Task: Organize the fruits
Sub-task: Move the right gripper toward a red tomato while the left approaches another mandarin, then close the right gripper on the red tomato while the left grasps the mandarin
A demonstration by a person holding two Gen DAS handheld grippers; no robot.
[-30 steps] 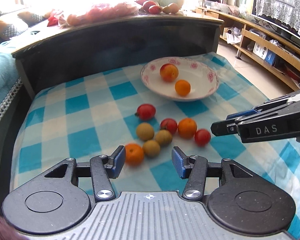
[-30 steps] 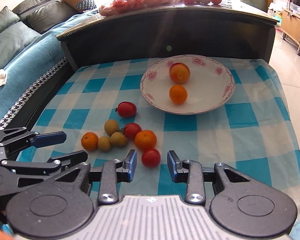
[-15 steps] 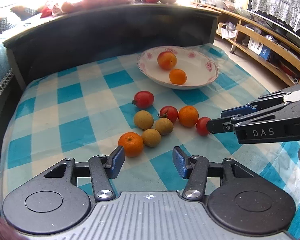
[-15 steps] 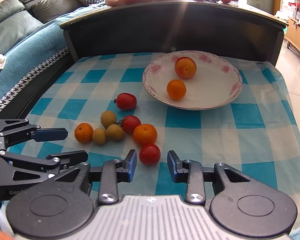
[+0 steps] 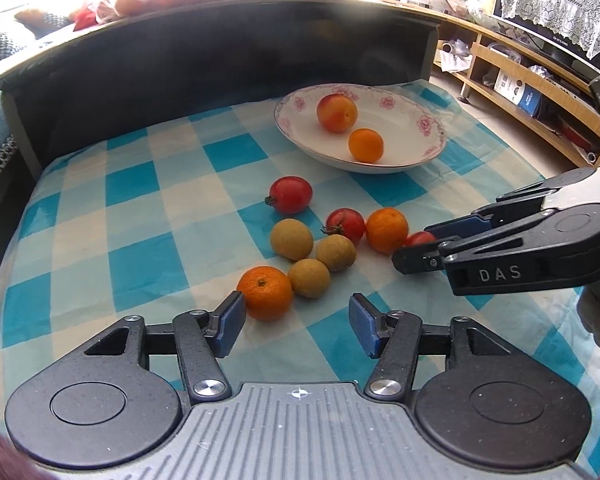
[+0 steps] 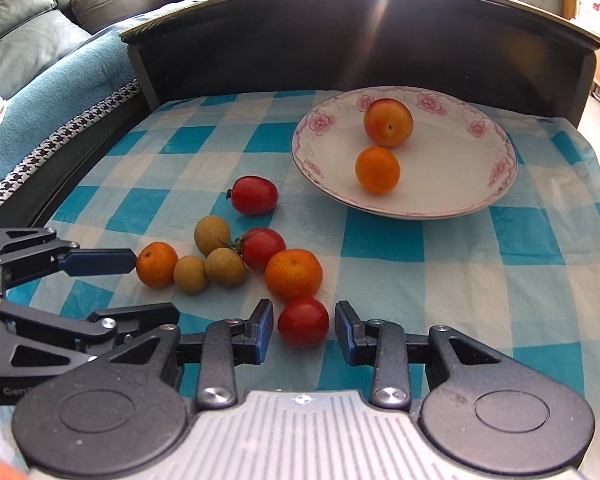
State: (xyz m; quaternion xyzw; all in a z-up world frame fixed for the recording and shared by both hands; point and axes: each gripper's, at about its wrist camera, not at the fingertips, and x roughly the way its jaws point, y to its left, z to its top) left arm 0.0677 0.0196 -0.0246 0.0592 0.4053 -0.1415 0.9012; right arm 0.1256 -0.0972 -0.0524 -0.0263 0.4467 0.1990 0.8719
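Two fruits sit in the flowered plate (image 6: 500, 168); the rest lie loose on the checked cloth (image 6: 480, 280). The right gripper (image 6: 304, 326), jaws wide, straddles a red tomato (image 6: 303, 321); the left gripper (image 5: 296, 322), also wide, nears a small orange (image 5: 265, 293)

Cloth (image 6: 460, 280): matt checked fabric, lightly creased. Plate (image 6: 480, 196): glossy glazed ceramic. Tomatoes (image 6: 303, 321): smooth, shiny. Oranges (image 5: 265, 293): dimpled. Right gripper (image 6: 304, 330): matt speckled black plastic, bright metal screws.
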